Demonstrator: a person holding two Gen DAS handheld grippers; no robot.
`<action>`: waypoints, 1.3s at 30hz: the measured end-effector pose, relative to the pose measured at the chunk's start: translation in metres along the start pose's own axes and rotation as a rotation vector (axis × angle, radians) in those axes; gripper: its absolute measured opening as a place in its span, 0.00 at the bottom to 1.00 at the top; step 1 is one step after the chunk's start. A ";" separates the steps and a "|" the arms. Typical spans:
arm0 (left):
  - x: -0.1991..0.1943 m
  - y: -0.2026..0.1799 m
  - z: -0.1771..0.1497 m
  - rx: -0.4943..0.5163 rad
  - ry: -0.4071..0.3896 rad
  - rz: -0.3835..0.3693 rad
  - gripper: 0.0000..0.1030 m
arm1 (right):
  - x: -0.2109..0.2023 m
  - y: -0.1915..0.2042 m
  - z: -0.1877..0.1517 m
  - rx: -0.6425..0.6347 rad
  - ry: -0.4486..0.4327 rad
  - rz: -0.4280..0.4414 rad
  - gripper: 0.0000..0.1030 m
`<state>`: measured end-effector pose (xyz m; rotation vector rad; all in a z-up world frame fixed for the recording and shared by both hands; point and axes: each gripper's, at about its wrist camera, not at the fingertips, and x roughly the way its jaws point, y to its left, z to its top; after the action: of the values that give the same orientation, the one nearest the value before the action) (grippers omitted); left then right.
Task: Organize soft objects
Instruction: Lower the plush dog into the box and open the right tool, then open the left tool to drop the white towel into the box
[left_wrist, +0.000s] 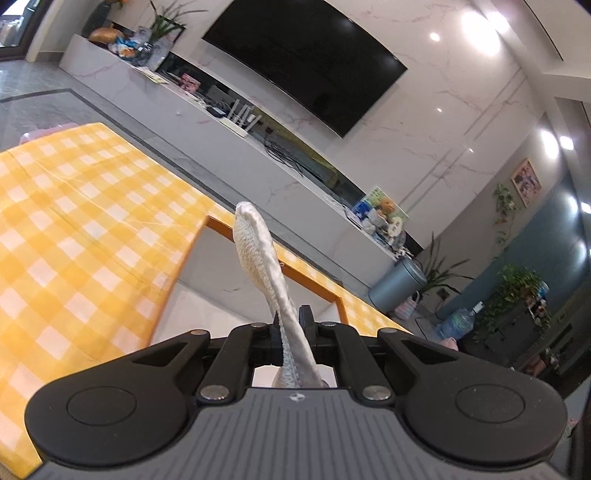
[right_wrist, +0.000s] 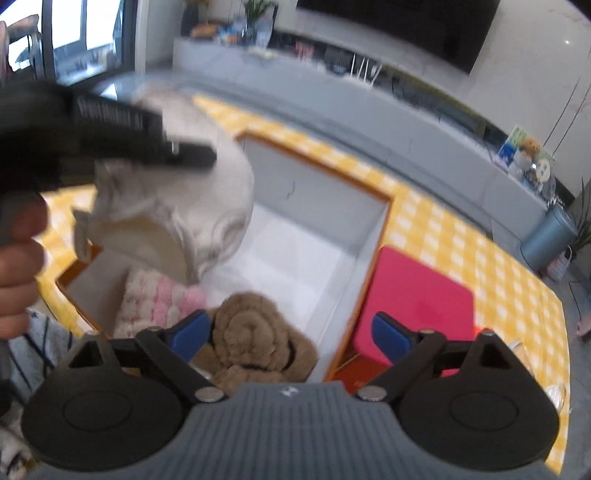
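My left gripper (left_wrist: 290, 321) is shut on a white knitted cloth (left_wrist: 258, 251) that sticks up between its jaws. In the right wrist view the left gripper (right_wrist: 192, 157) holds this white cloth (right_wrist: 184, 206) in the air over the white box with an orange rim (right_wrist: 384, 206). A rolled brown towel (right_wrist: 251, 343) and a pink and white fluffy cloth (right_wrist: 159, 295) lie in the box's near end. My right gripper (right_wrist: 291, 334) is open just above the brown towel, holding nothing.
The box sits on a table with a yellow checked cloth (left_wrist: 74, 206). A red flat lid or mat (right_wrist: 417, 299) lies right of the box. A grey TV bench (left_wrist: 229, 125) and a bin (left_wrist: 397, 286) stand beyond the table.
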<state>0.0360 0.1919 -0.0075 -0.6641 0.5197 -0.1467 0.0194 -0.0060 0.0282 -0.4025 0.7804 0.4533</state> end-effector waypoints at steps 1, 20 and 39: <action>0.005 0.000 0.001 -0.005 0.009 -0.012 0.05 | -0.002 -0.007 0.001 0.009 -0.012 0.004 0.94; 0.102 0.020 0.009 0.046 0.289 0.145 0.07 | 0.014 -0.094 -0.027 0.319 0.013 0.071 0.91; 0.027 -0.044 0.002 0.398 0.014 0.441 0.82 | 0.010 -0.108 -0.036 0.363 0.004 0.073 0.91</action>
<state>0.0618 0.1510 0.0102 -0.1509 0.6173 0.1584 0.0619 -0.1111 0.0164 -0.0373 0.8639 0.3688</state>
